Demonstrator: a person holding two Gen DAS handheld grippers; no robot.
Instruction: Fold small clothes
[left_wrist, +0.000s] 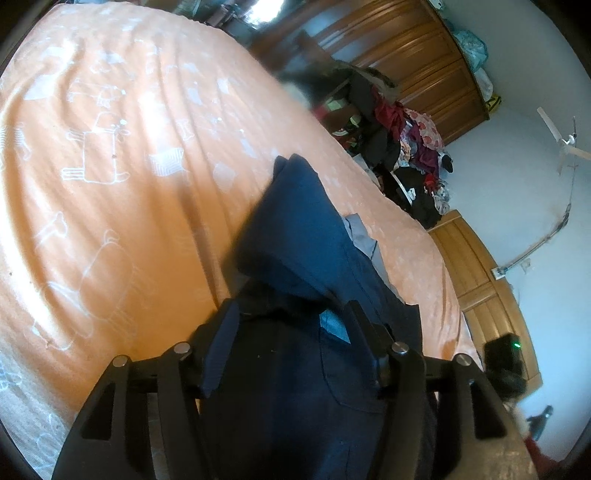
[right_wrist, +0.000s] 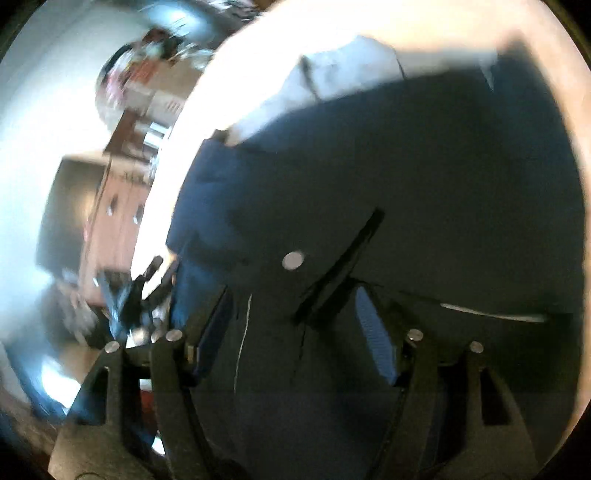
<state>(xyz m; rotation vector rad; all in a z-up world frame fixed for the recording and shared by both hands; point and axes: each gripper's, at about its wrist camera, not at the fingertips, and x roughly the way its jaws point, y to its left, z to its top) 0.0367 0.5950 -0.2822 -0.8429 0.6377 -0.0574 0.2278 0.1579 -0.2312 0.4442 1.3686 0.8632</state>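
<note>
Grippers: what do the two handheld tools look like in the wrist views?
Both the left gripper and right gripper are matte black, with triangular cut-out linkage arms, round silver pivot pins and ribbed blue pads inside the fingers. No cables, markings or sleeves show.

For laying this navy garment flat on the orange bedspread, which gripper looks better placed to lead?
Probably the left gripper. Navy garment sits between its fingers, with open orange bedspread right ahead. The right gripper view is blurred and filled by dark cloth, so its grip and free space are unclear.
</note>
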